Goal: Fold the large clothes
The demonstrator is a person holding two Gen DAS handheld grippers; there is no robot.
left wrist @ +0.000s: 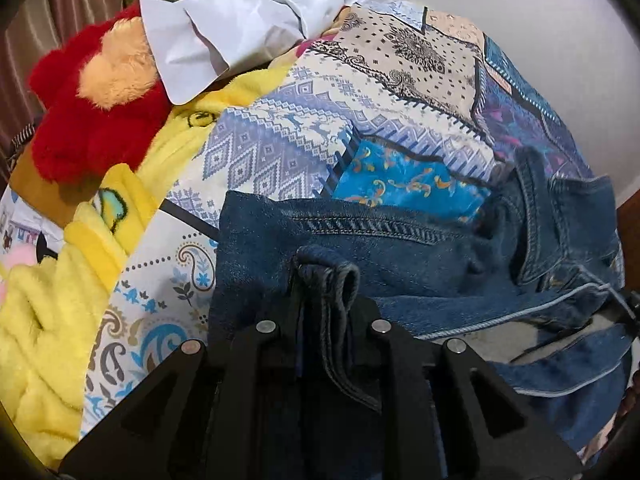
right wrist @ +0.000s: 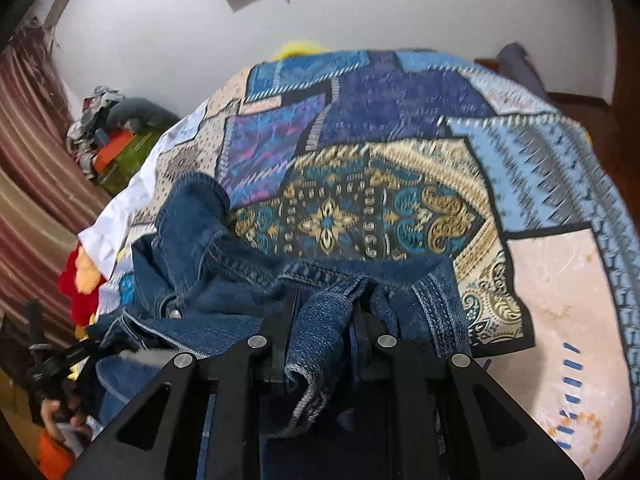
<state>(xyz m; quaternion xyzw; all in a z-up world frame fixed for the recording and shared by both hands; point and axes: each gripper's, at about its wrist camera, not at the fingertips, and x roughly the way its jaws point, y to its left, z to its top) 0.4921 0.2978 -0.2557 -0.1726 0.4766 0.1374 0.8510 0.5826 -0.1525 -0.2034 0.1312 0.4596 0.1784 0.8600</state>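
While the patchwork bedspread [right wrist: 400,128] carries it, the denim jacket [left wrist: 400,256] is stretched sideways between both tools, its bulk lying ahead of them. Bunched denim edges are clamped in the left gripper [left wrist: 326,296] and the right gripper [right wrist: 326,312].

A patchwork bedspread [right wrist: 400,128] covers the bed ahead of the right gripper. Beyond it rises a plain white wall [right wrist: 320,20]. Striped curtains [right wrist: 32,184] hang to the left, above a heap of clutter [right wrist: 108,128].
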